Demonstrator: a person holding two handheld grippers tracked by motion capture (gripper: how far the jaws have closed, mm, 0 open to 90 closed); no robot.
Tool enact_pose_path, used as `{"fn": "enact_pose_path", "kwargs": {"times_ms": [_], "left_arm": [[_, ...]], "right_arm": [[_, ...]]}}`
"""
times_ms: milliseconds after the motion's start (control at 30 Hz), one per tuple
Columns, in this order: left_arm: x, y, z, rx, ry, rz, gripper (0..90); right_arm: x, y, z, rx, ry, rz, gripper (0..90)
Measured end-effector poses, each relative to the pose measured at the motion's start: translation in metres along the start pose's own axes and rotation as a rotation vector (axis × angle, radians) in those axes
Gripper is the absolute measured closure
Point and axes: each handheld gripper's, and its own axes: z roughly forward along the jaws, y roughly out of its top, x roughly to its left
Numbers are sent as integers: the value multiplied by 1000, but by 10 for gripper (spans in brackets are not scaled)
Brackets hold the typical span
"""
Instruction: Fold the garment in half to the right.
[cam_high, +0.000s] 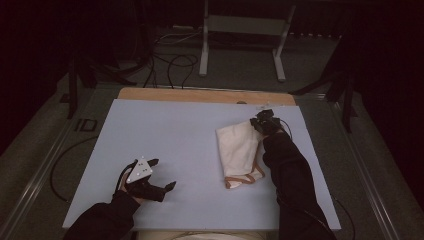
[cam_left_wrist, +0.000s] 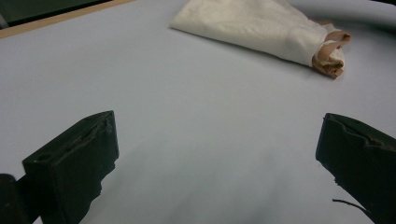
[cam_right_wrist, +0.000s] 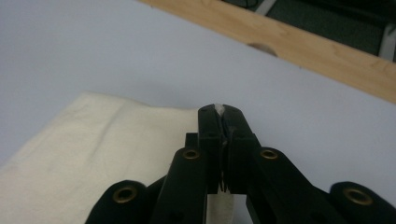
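Cream cloth (cam_high: 240, 150) lies folded right of centre on the pale blue bench (cam_high: 165, 135). At its upper right corner, the right claw (cam_high: 259, 121) is clamped on the fabric. Lower left, the left claw (cam_high: 162, 173) rests with jaws spread wide, holding nothing.

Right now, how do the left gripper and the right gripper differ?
The left gripper has its jaws wide apart with nothing between them; the right gripper is shut on the cream cloth, pinching its far corner. The left sits near the person, away from the cloth; the right reaches the cloth's far end. Both have black jaws.
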Motion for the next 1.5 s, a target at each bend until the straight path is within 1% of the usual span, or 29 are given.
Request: {"fn": "enact_pose_path", "kwargs": {"times_ms": [33,100,133,267,400,433,500,533,767,867,967,1000,1067,1100,1167,1200,1267,1333,1367,1400,1500], "left_arm": [[0,0,0,0,2,-1,3],[0,0,-1,-3,5,-5,3],[0,0,-1,-3,6,-5,3],[0,0,-1,-1,8,-2,3],[-1,0,0,0,7,1,3],[-1,0,0,3,6,4,3],[-1,0,0,3,6,4,3],[-1,0,0,2,6,3,3],[-1,0,0,0,10,2,3],[-1,0,-1,2,13,5,3],[-1,0,-1,3,16,8,3],[-1,0,-1,1,19,8,3],[-1,0,-1,1,21,7,3],[0,0,-1,-2,21,4,3],[0,0,-1,1,23,6,3],[0,0,-1,1,24,6,3],[0,1,-2,0,26,5,3],[0,1,-2,-2,27,3,3],[0,1,-2,-2,27,3,3],[0,1,-2,1,28,3,3],[0,0,-2,4,29,5,3]], "right_arm": [[0,-1,2,4,1,-5,879],[-2,-4,8,22,-9,2,878],[-3,-6,11,28,-10,15,879],[-6,-12,20,63,-20,33,878],[-8,-18,26,82,-28,46,875],[-8,-19,26,88,-30,43,875],[-9,-22,29,94,-27,53,874],[-9,-23,31,98,-29,46,873],[-9,-27,36,105,-30,44,864],[-9,-30,36,96,-31,43,849],[-10,-29,36,100,-31,46,826],[-10,-29,35,106,-33,49,774],[-10,-27,34,112,-26,54,699],[-10,-27,33,110,-24,59,670],[-11,-25,31,100,-22,72,578],[-11,-24,29,97,-12,78,548],[-9,-21,25,83,-4,73,467],[-6,-17,22,75,21,74,392],[-6,-17,22,75,21,74,392],[-3,-13,18,71,53,72,314],[3,-7,14,51,107,78,228]]}}
